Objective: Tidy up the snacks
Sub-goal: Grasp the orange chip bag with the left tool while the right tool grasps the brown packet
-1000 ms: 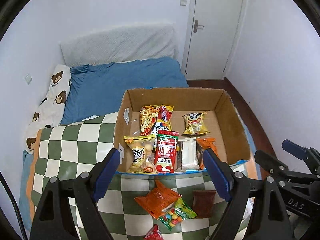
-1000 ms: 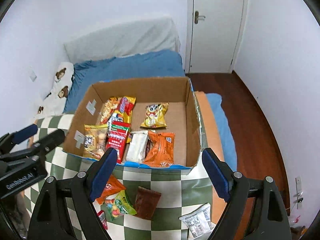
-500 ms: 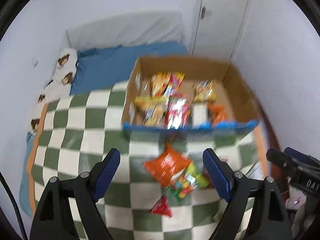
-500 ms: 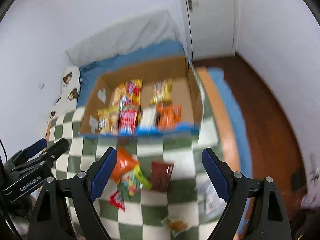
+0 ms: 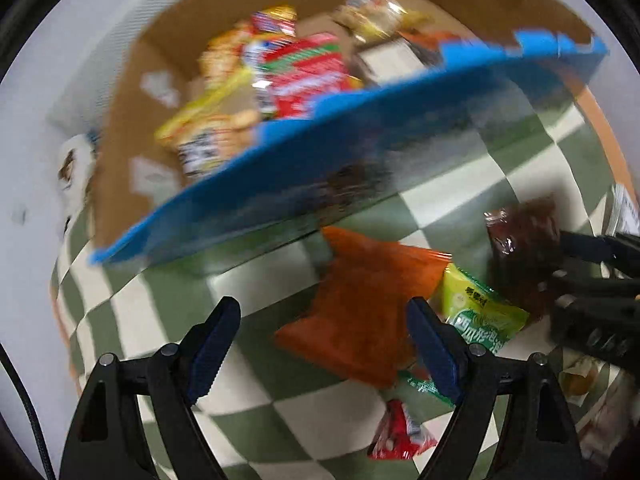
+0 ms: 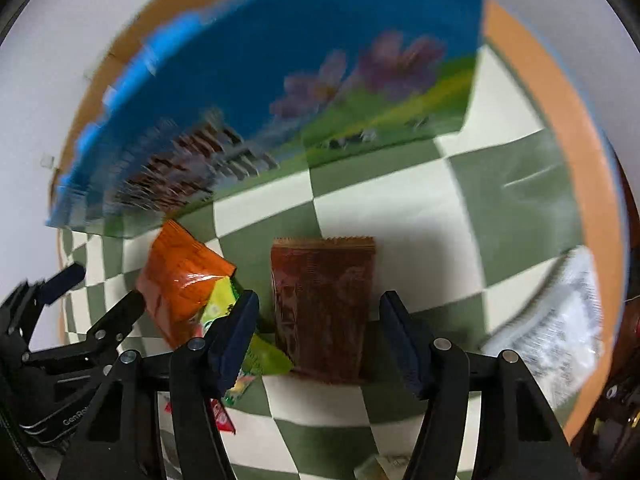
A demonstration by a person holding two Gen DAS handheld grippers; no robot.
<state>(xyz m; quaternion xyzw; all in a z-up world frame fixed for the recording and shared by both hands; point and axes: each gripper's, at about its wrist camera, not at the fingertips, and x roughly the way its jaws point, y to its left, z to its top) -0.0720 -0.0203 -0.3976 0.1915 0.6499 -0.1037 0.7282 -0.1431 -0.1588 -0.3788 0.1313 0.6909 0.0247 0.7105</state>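
The right gripper (image 6: pixel 318 338) points down over a dark brown packet (image 6: pixel 322 308), its jaws closing with the packet between them, pads not yet pressing. This looks like the grasp step; next the pads need to meet the packet's long edges before it is lifted to the cardboard box (image 6: pixel 280 80) just ahead. The left gripper (image 5: pixel 320 346) stands wide and empty, an orange packet (image 5: pixel 368 304) by its right finger. Loose nearby: one orange, one green (image 5: pixel 480 312), one small red (image 5: pixel 396 436), one white (image 6: pixel 556 320).
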